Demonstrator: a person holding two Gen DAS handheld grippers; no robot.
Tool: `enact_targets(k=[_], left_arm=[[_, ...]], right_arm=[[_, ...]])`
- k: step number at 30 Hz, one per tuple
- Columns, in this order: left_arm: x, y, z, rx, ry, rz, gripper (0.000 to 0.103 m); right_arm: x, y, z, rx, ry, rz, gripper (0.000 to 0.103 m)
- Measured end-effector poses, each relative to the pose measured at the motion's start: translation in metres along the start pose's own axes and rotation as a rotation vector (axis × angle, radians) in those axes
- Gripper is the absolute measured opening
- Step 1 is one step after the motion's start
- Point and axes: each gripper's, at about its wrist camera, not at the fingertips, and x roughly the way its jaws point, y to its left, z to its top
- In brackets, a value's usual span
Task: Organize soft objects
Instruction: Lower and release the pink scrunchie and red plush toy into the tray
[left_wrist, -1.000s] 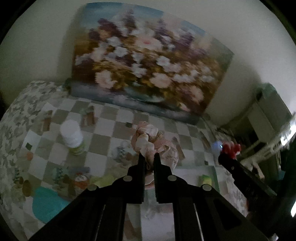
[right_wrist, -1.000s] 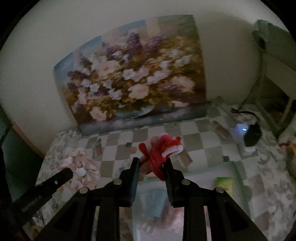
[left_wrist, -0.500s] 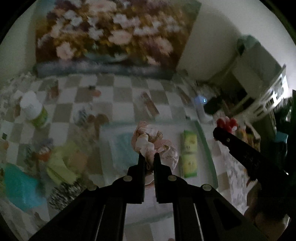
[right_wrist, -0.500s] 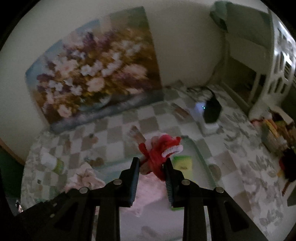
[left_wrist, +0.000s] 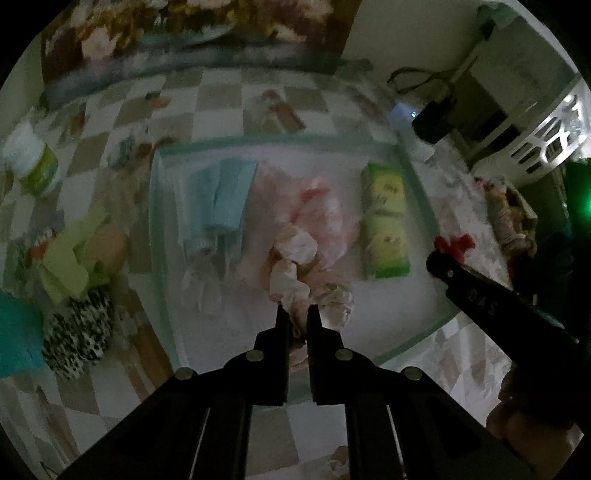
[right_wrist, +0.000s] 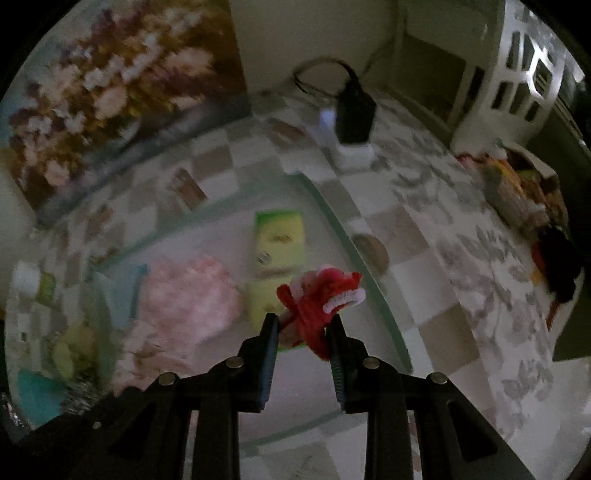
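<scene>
My left gripper (left_wrist: 297, 312) pinches a pale pink scrunchie (left_wrist: 306, 269); my right gripper (right_wrist: 303, 325) pinches a red scrunchie (right_wrist: 319, 301) above the tray (right_wrist: 373, 295).

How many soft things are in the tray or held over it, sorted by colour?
Pink: 2, the pale pink scrunchie in the left gripper and the pink fluffy cloth in the tray.
Red: 1, the red scrunchie in the right gripper.
Light blue: 1, the folded cloth.
Green-yellow: 1, the packet.
Total: 5

tray (left_wrist: 421, 192): 1 | green packets (left_wrist: 386, 221): 2 | white bottle (left_wrist: 31, 162): 1
</scene>
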Motion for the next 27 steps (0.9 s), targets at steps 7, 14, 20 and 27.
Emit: enact_targets(k=[7, 14, 20, 27], left_arm=[[0.032, 0.008, -0.009, -0.057, 0.113, -0.003, 0.008], [0.041, 0.009, -0.010, -0.081, 0.149, 0.001, 0.009], [0.032, 0.006, -0.006, -0.086, 0.143, -0.019, 0.027], [0.006, 0.004, 0.003, -0.096, 0.091, -0.065, 0.048]], right_arm=[[0.033, -0.014, -0.014, 0.023, 0.112, -0.062, 0.028], [0.044, -0.016, -0.017, 0.032, 0.153, -0.065, 0.030], [0.036, -0.018, -0.014, 0.041, 0.132, -0.063, 0.051], [0.015, -0.008, -0.005, 0.019, 0.060, -0.037, 0.059]])
